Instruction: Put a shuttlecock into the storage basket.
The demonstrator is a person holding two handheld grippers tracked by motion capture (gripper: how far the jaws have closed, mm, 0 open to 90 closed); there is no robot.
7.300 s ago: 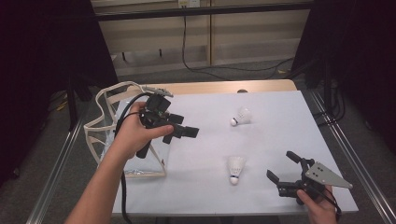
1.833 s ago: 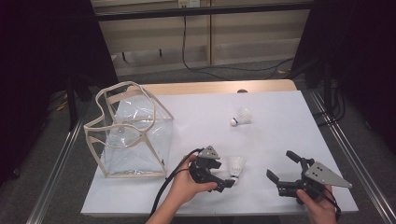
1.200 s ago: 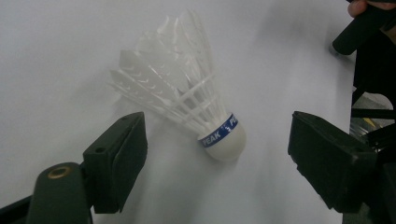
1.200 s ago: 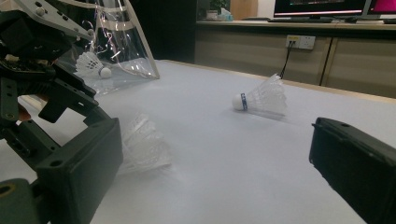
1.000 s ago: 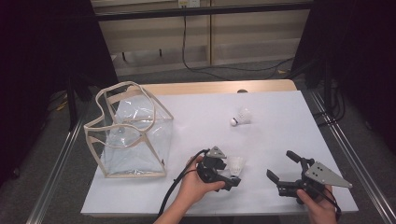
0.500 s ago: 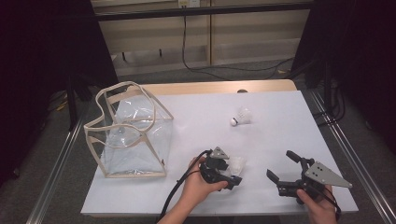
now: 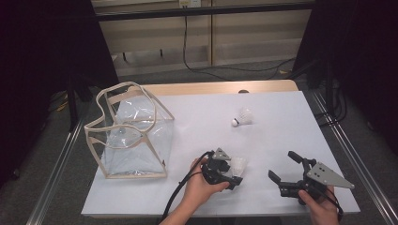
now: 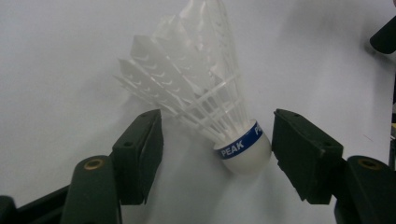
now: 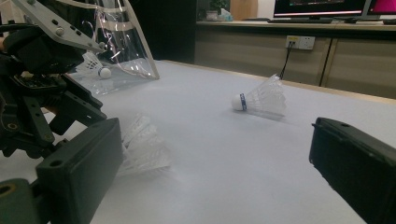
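One shuttlecock (image 8: pixel 219 121) lies near-centre on the table (image 7: pixel 281 122) between your left gripper's (image 8: pixel 217 161) closing, still-untouching jaws; pinch off-centre and its round cork squirts out; right gripper (image 9: pixel 210 186) idles wide open, empty.

Bright even overhead light on white table (image 7: pixel 281 117); dark surroundings; soft shadows; slight close-up blur.
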